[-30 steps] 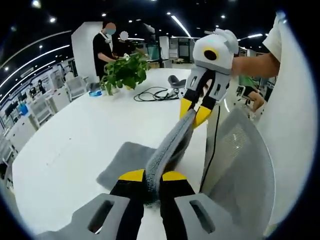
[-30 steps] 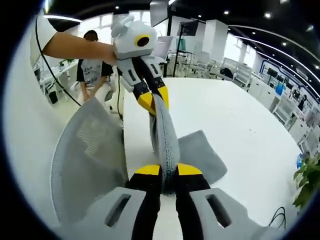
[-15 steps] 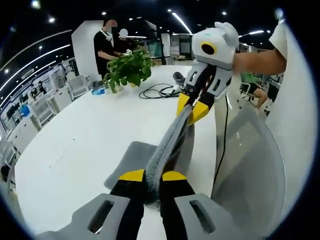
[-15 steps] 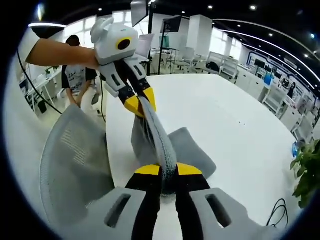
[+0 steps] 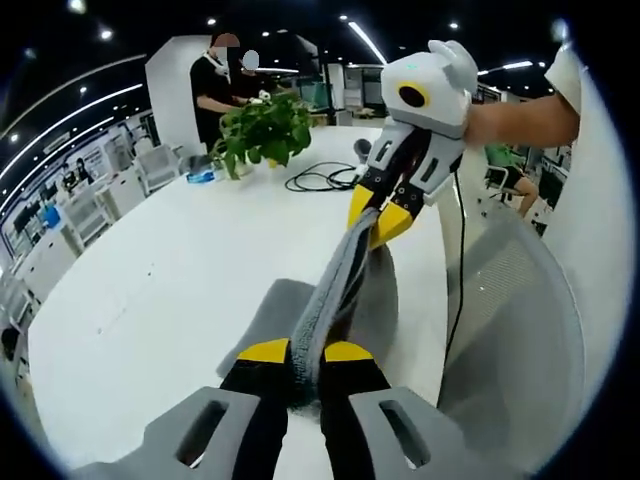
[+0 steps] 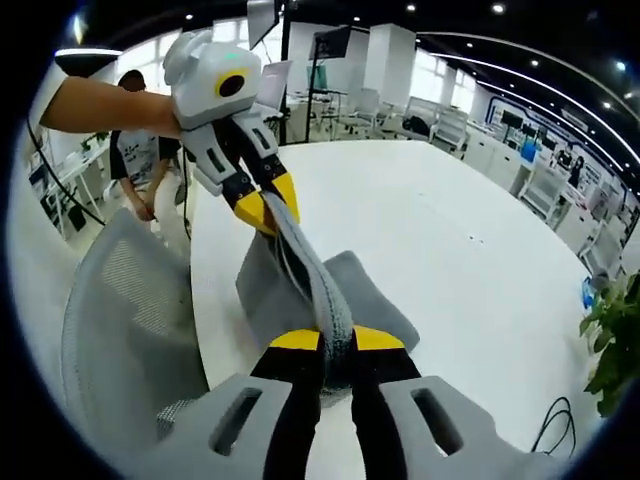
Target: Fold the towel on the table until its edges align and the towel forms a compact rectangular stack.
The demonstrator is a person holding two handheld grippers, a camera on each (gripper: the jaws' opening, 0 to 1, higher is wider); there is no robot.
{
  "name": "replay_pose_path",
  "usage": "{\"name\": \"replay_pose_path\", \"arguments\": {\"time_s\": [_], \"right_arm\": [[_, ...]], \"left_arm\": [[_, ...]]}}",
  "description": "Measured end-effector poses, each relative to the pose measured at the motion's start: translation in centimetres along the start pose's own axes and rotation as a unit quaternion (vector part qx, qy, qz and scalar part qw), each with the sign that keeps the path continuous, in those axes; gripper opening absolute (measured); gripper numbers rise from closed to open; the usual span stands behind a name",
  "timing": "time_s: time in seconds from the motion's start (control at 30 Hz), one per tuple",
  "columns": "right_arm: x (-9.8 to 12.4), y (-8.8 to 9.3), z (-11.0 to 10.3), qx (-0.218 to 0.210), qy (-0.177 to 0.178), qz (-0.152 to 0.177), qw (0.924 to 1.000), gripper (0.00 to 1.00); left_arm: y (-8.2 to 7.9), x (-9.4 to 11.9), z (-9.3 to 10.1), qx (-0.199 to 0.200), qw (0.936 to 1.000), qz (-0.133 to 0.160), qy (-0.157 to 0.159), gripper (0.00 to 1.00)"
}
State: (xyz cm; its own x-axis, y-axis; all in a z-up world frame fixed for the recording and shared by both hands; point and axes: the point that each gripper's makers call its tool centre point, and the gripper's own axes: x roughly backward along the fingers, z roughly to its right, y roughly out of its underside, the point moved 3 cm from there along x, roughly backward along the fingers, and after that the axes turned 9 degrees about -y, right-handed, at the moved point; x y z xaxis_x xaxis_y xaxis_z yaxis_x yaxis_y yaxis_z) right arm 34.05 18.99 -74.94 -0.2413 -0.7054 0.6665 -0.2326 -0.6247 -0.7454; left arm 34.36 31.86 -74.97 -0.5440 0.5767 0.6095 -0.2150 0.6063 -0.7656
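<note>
The grey terry-cloth towel [image 5: 335, 285] is lifted by one edge above the white surface [image 5: 150, 290]; the rest hangs down and rests on the surface near its edge. The raised edge is taut, its long axis running straight from the left gripper [image 5: 305, 352] to the right gripper [image 6: 335, 340]. Both sets of jaws are pressed together, each pinching one end of that edge. A grey mesh chair back [image 6: 120, 330] stands just beside the towel.

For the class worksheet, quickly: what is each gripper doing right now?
Left gripper: closed on one end of the grey towel.
Right gripper: closed on the towel's other end.
</note>
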Motion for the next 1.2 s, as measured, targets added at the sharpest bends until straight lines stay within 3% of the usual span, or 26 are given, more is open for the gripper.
{"name": "replay_pose_path", "arguments": {"time_s": [0.53,0.67,1.2], "right_arm": [[-2.6,0.4,1.7,0.003,-0.010,-0.032,0.9994,0.08],[-3.4,0.8,3.0,0.004,-0.013,-0.037,0.9992,0.08],[-5.2,2.5,4.3,-0.006,-0.025,-0.053,0.9983,0.08]], "left_arm": [[2.1,-2.2,-1.3,0.014,0.9997,-0.018,0.005,0.10],[2.4,-2.7,-1.6,0.017,0.9996,-0.023,0.006,0.10],[3.5,-4.4,-1.8,0.024,0.9990,-0.035,0.012,0.10]]}}
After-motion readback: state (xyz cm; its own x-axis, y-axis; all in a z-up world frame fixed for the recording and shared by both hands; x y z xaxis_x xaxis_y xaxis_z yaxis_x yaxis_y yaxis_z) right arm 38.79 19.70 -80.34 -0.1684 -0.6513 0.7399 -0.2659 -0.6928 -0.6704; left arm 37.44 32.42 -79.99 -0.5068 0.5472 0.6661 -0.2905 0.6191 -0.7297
